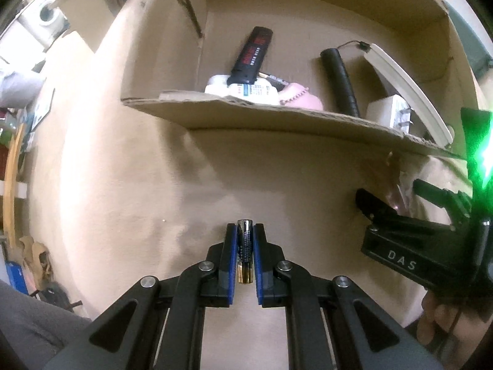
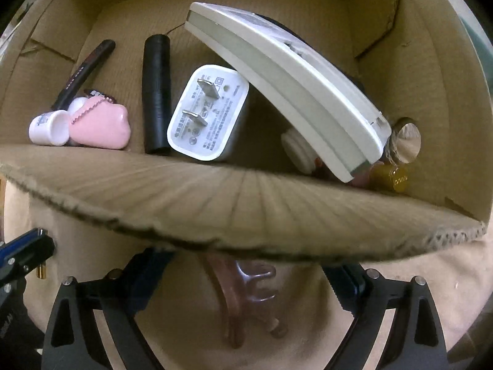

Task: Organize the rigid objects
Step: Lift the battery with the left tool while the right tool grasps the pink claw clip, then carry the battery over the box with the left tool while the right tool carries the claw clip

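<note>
My left gripper is shut on a black and gold battery, held just above the beige table in front of the cardboard box. My right gripper is open around a translucent pink hair claw clip that lies on the table; its fingertips are hidden under the box's front flap. Inside the box lie a white charger plug, a cream remote, a black cylinder, a black pen-like device, a pink cloud-shaped charm and a small white cup.
A gold-capped bottle and a shiny round lid sit in the box's right corner. The box's front flap hangs out low over the table. Clutter and shelves stand at the far left.
</note>
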A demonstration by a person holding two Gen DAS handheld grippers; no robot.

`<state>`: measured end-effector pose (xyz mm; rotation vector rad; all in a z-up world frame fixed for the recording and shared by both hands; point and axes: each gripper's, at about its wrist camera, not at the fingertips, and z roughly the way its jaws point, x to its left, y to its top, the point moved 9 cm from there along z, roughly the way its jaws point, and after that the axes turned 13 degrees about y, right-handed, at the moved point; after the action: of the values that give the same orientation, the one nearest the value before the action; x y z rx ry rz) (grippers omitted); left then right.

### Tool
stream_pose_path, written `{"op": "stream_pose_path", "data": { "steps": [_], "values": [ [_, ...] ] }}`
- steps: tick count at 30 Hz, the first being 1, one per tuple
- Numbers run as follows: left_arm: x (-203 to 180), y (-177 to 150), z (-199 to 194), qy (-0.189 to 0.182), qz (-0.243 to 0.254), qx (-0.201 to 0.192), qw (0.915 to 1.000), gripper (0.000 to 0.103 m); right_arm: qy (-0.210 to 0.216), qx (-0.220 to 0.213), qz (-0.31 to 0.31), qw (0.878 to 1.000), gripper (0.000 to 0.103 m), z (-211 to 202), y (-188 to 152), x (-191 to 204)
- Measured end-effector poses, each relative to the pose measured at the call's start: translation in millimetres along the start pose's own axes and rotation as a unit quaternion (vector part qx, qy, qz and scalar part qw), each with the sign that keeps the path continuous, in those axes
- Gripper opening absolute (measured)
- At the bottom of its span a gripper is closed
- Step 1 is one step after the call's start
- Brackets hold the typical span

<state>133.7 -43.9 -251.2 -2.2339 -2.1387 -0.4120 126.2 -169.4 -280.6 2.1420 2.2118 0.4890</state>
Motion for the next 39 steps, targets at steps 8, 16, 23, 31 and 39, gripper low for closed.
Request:
{"op": "stream_pose_path", "data": {
  "steps": [8,16,23,31,39],
  "values": [
    [-7,6,-2,0.012,0.004,-0.013,0.9998,0.009,0.006,-0.019,-0.005,1.000,0.039,-15,6,3],
    [1,5,-9,0.020,-0.022,-0.015,0.9994,0.009,0.038,-0.029,0.004,0.999,0.035,-36,-11,11],
    [14,4,-20,0.026,-0.039,-0.025,0.9986,0.009,0.084,-0.049,-0.011,0.995,0.035,-70,-23,35],
    [16,8,-42,0.041,-0.052,-0.054,0.9963,0.009,0.134,-0.081,-0.011,0.988,0.035,-105,-39,46],
    [27,15,-76,0.044,-0.071,-0.105,0.9910,0.009,0.184,-0.155,-0.025,0.970,0.035,-154,-36,44]
  ]
}}
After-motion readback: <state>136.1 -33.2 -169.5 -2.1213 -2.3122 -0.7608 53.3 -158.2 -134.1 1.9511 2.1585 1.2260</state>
